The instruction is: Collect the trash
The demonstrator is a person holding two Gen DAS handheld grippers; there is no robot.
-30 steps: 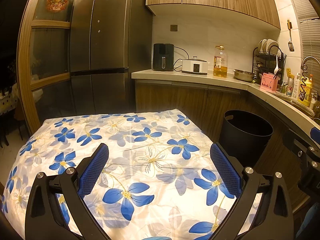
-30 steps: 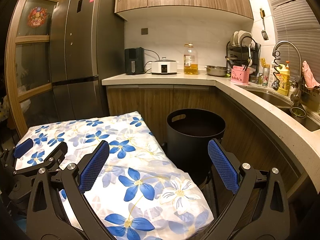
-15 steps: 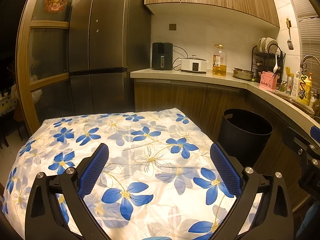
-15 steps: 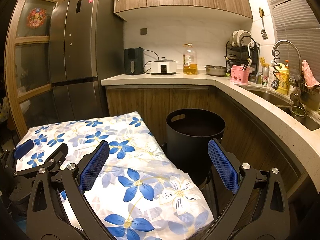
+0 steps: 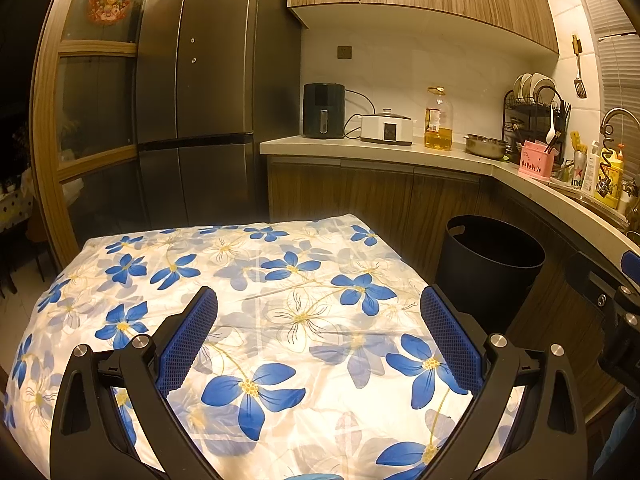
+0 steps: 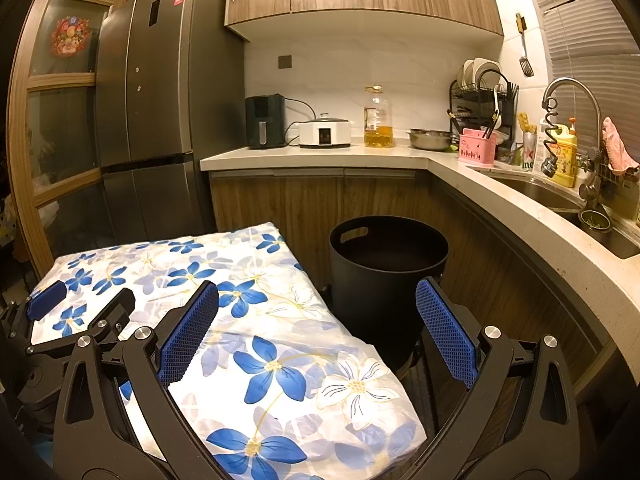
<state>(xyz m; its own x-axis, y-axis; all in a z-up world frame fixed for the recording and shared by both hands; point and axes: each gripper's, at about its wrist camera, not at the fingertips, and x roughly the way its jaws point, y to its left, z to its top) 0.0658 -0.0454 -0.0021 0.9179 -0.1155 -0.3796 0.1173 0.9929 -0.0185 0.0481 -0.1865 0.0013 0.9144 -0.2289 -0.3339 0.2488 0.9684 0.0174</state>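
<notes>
A table draped in a white cloth with blue flowers [image 5: 288, 320] fills the near ground of both views. The left gripper [image 5: 318, 340] hangs over the middle of the cloth with its blue-padded fingers [image 5: 188, 336] spread wide and nothing between them. The right gripper [image 6: 316, 332] hangs over the table's near right corner, also spread wide and holding nothing; its right finger stands in front of the bin's lower right side. In the right wrist view the left gripper shows at the far left edge [image 6: 80, 320], low over the cloth.

No trash item can be made out on the cloth in either view. The black bin [image 6: 386, 280] stands on the floor just beside the table's right edge, upright, mouth facing up, with a handle slot [image 6: 354, 234] cut near its rim on the left side. Its long axis runs vertical. The inside looks dark; whether anything lies in it cannot be told.

Behind the bin runs a wooden cabinet front [image 6: 280, 204] under a pale counter [image 6: 320, 154] that bends toward the near right. On the counter stand a black air fryer [image 6: 265, 122], a white cooker [image 6: 325, 132], an oil bottle [image 6: 377, 118], a steel bowl [image 6: 430, 139], a pink caddy [image 6: 478, 151] and a dish rack [image 6: 482, 88]. A sink [image 6: 560, 200] with a tall faucet [image 6: 572, 92] sits at right. A dark refrigerator [image 5: 208, 112] stands far left of the counter.
</notes>
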